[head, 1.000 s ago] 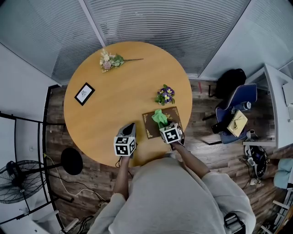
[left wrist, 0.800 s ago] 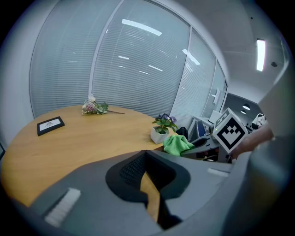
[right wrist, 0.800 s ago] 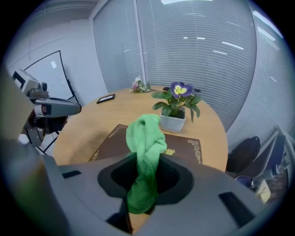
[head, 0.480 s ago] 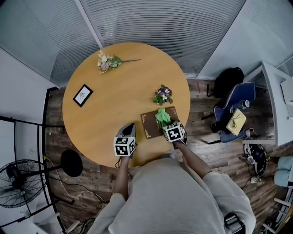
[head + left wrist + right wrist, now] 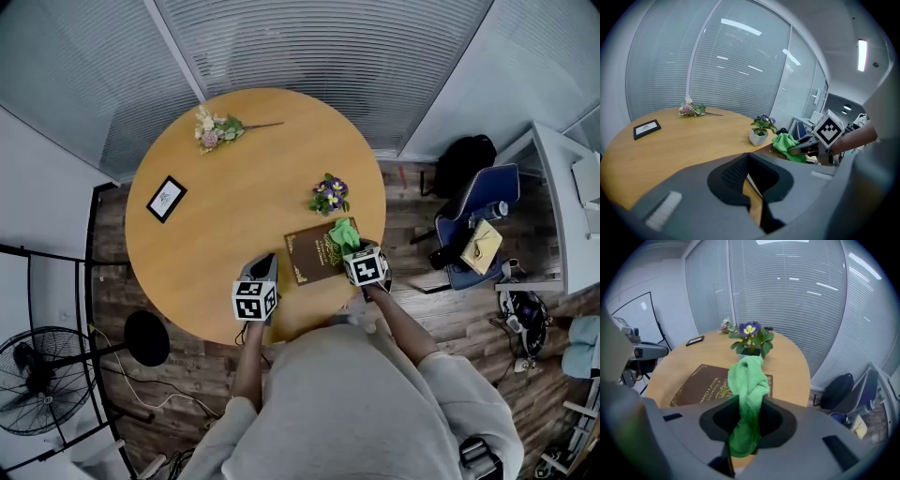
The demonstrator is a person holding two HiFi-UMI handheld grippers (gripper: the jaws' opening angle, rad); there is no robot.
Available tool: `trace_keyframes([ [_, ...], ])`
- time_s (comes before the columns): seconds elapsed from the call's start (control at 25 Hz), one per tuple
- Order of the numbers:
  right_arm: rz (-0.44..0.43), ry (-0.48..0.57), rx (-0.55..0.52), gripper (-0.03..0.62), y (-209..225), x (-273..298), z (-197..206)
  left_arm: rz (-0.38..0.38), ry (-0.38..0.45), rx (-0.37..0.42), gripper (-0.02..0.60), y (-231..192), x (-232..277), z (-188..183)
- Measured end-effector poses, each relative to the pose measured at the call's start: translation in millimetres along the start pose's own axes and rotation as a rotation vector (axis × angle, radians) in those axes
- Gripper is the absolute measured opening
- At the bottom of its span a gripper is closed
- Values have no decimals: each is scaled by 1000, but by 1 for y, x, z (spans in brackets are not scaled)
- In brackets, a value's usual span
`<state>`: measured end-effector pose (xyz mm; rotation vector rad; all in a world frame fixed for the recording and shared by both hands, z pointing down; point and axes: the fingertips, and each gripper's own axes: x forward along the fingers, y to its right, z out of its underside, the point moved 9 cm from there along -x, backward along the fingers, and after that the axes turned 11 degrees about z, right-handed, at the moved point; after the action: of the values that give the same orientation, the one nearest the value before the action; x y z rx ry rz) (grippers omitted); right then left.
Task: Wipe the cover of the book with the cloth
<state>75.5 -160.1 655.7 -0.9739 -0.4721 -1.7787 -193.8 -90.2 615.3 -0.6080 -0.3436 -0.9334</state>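
The right tool [image 5: 746,453] pinches a crumpled green cloth [image 5: 747,380] whose free end reaches just ahead over the brown gilt-lettered book [image 5: 696,385]. A good wipe likely means pressing it flat and sweeping evenly, stopping short of the potted purple flower [image 5: 751,338] beyond. The left tool [image 5: 754,211], pressed together on nothing, could steady the book on the round wooden tabletop [image 5: 787,357].

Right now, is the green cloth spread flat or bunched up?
Bunched up: the cloth is a twisted wad clamped in the right gripper, over the closed book, not laid flat.

Head view: overhead, steeply down on table [image 5: 216,187]. Left gripper view: low, facing right gripper [image 5: 794,150]. Right gripper view: close over book [image 5: 693,385]. Both catch potted plant [image 5: 761,130].
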Motion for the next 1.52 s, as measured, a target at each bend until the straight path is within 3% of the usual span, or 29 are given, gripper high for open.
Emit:
trace_keyframes([
  [1.04, 126, -27, 62, 98, 60, -8, 22, 20, -2, 12, 9, 2, 8, -3],
  [1.52, 26, 126, 22, 98, 10, -52, -5, 16, -1, 8, 9, -1, 8, -4],
])
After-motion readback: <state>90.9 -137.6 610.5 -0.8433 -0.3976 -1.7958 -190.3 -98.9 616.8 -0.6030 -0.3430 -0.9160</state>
